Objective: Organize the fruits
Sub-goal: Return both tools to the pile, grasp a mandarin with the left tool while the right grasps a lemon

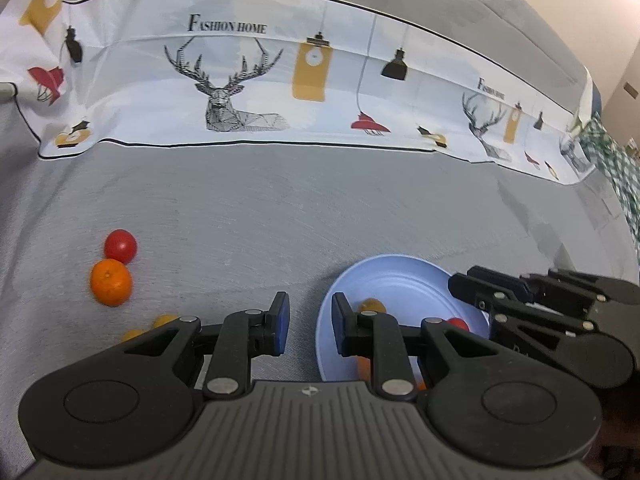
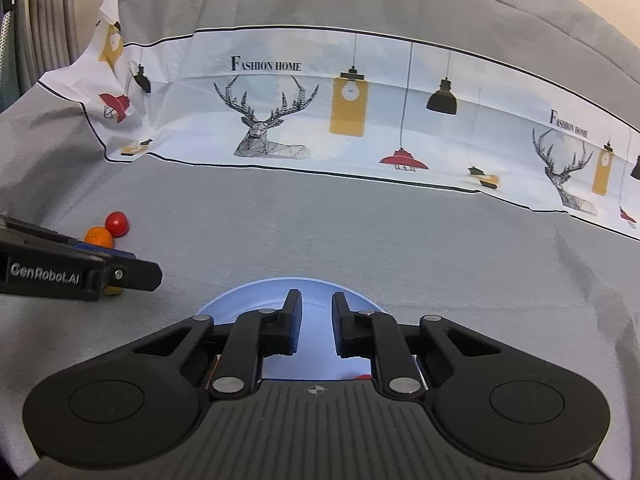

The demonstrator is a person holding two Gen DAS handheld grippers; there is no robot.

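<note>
Fruits: a red tomato [image 1: 120, 245] and an orange mandarin [image 1: 111, 282] lie touching one another on the grey cloth [image 1: 248, 208] at the far left, with two small yellow fruits [image 1: 164, 320] nearer, partly hidden behind the left gripper's body; further pieces sit in the light blue plate [image 1: 384, 276] on the right, namely a yellow-brown one [image 1: 373, 304], a small red one [image 1: 458, 323] and an orange one mostly hidden by the linkage. Left gripper [image 1: 311, 326]: jaws parted by a narrow gap, nothing between the blue pads, only grey cloth and the left rim of the plate showing through; released, holding nothing. Right gripper [image 2: 317, 326]: hangs over the near part of the plate, jaws drawn in to a small gap, the pads not seen pressing on any fruit, bare blue plate visible between them; clenched on nothing, a speck of red fruit showing just under its right finger. Writing: white lettering "GenRobot.AI" on the side of the left gripper as seen from the right wrist view; "FASHION HOME" printed in dark capitals above a deer head on the patterned white fabric band [image 2: 360, 112] at the far side, repeated further right beside hanging-lamp motifs.
</note>
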